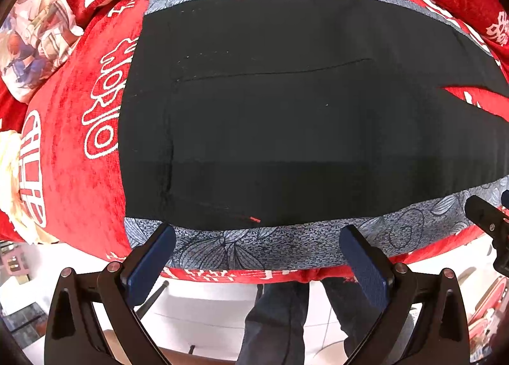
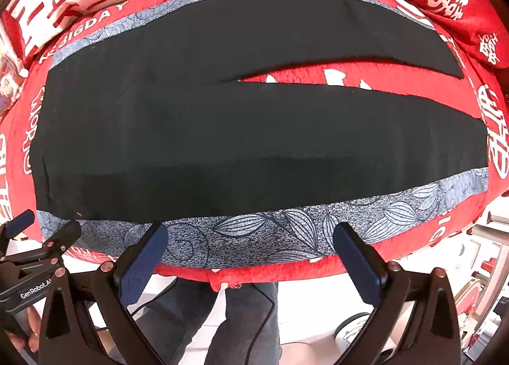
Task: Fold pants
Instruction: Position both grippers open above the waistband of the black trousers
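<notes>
Black pants point(image 2: 206, 129) lie flat on a grey mat point(image 2: 286, 234) over red cloth point(image 1: 79, 180); both grippers' jaws are apart, near the mat's edge

The desk is draped in a red cloth point(image 2: 397, 85) printed with white lettering and characters. On the cloth lies a grey-blue mat with a leaf pattern point(image 2: 286, 237), and spread flat on that mat are black pants point(image 2: 222, 129), their two legs parted at the right.

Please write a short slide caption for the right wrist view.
Open right gripper poised at the near edge of black pants lying flat, legs apart.
</notes>
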Available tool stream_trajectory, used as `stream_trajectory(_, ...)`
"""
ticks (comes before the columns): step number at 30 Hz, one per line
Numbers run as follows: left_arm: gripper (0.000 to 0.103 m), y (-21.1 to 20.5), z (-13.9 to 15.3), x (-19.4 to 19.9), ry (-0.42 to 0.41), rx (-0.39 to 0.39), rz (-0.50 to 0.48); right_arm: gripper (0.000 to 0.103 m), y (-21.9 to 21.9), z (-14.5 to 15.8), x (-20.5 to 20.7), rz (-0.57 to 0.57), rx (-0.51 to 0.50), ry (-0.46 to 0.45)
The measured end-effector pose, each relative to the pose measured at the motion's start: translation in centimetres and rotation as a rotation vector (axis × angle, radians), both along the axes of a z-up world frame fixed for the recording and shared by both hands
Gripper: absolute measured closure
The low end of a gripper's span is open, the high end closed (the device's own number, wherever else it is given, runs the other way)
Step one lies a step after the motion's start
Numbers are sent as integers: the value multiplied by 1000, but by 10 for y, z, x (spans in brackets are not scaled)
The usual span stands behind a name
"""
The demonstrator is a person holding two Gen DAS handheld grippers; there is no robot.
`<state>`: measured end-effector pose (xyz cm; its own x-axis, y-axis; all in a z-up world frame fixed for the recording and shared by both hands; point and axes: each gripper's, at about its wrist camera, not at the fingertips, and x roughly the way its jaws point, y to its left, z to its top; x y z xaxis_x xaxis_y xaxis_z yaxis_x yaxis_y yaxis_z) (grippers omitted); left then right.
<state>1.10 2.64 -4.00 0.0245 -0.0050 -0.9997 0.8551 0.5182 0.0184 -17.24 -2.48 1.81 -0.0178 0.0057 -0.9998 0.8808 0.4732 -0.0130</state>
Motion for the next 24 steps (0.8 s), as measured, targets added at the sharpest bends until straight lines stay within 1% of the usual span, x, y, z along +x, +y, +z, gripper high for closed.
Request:
stream_trajectory(2,0,1,0,2,1,7,8,0,0,-1,0,1,-2,-4)
stream_trajectory(4,0,3,-1,9,4,34,23,0,0,-2,-1,1,0,-9)
stream_trajectory(6,0,4,-2,10,3,30,45,0,-2,-3,-2,-8,13,-34)
stream_trajectory(9,0,6,-5,13,0,44,77,0,-5,-5,-4,-12,28,-75)
stream_trajectory(13,0,8,-10,13,-9,60,115,0,-7,-9,-7,13,31,-83)
stream_trajectory(17,0,8,-9,7,-30,54,132,0,-12,-14,-10,25,35,-87)
stream_trajectory(24,0,2,-8,-7,-45,56,152,0,-19,-19,-16,32,60,-126)
